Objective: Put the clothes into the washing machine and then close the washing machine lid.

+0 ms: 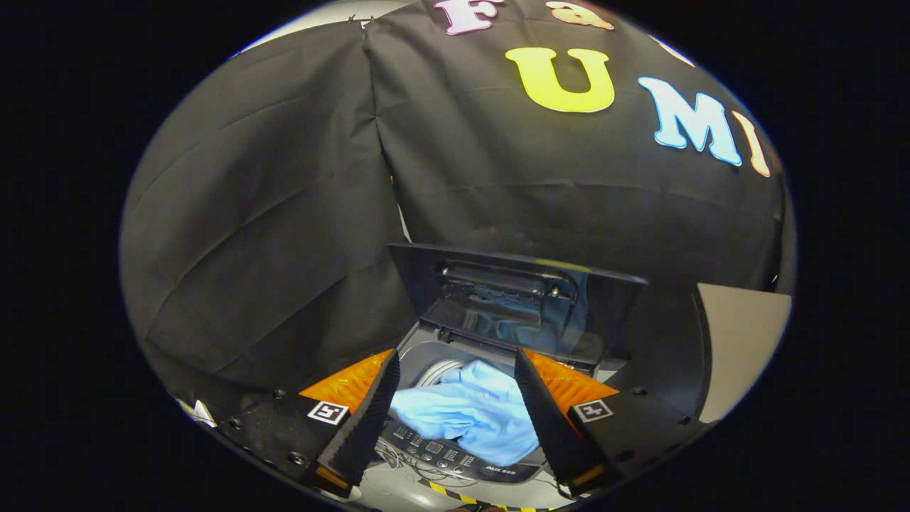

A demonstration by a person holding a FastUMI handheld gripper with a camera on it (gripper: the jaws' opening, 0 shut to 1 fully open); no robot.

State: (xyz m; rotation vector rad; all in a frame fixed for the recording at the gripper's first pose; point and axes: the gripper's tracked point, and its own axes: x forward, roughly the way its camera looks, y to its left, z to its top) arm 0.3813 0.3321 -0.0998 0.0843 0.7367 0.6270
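A: Since the fingers stand spread wide with nothing pinched between them, the gripper [455,370] looks to have no hold on anything. Agreed?

B: Agreed. The jaws are well apart, and the light blue garment [473,412] lies in the gap between the fingers, but below them. I see no finger pressing on it.

A: Where does the cloth sit in relation to the washing machine [426,491]?

B: Mostly over the tub opening [435,364], with its near part draped across the machine's control panel [441,451]. So it is half in, not fully down in the drum.

A: And the lid [512,291]?

B: Raised, standing up at the far side of the machine, behind the opening and beyond the fingertips, in front of the black cloth wall [270,213].

A: Then which step is this?

B: My reading: the loading step, near its end but not finished. The lid step has not begun.

A: What does the next move call for?

B: Probably pushing or re-gripping the hanging part so it clears the panel and drops inside. Otherwise the lid may trap fabric at the machine's front edge. After that, reach past the opening to the lid and bring it down.
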